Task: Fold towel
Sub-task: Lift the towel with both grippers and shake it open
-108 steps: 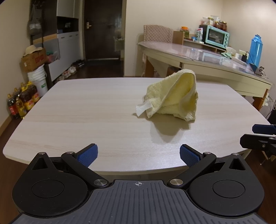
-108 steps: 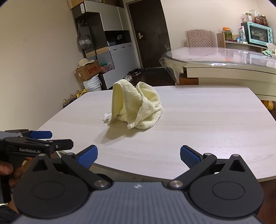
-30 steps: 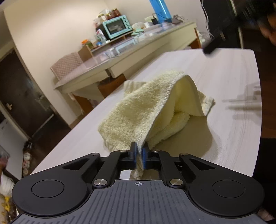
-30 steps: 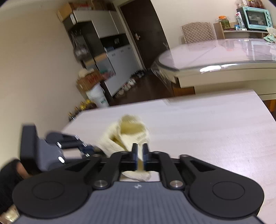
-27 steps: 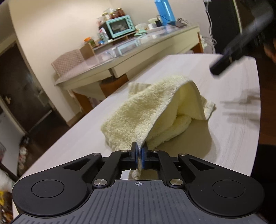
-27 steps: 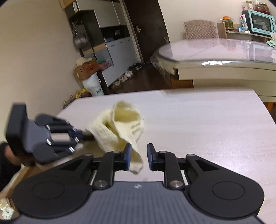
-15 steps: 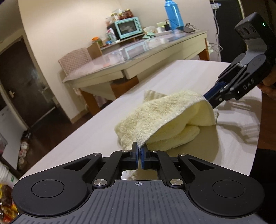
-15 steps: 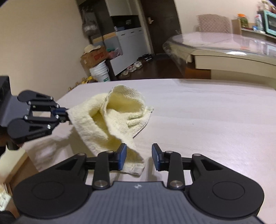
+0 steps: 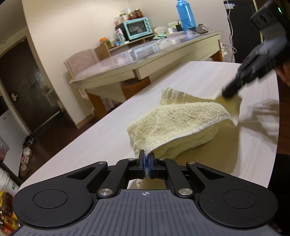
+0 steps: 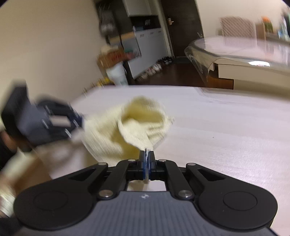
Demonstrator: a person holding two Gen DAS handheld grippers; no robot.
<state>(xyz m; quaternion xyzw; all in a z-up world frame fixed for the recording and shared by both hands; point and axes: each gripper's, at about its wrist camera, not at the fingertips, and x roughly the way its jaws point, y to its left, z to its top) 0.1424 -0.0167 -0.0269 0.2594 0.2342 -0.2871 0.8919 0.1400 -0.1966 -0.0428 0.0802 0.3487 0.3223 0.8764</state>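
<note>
The yellow towel (image 9: 181, 125) lies bunched on the desk (image 9: 101, 143). My right tool (image 10: 146, 163) was open a moment ago; now it pinches one corner, my left tool (image 9: 146, 161) pinches another, so I can spread it out

- A teal toaster oven (image 9: 138, 27) is sitting on the far counter I am facing.
- A blue bottle (image 9: 185, 15) is standing near it.
- A quilted chair (image 9: 82, 60) is waiting beside that glass-topped table (image 9: 116, 68).
</note>
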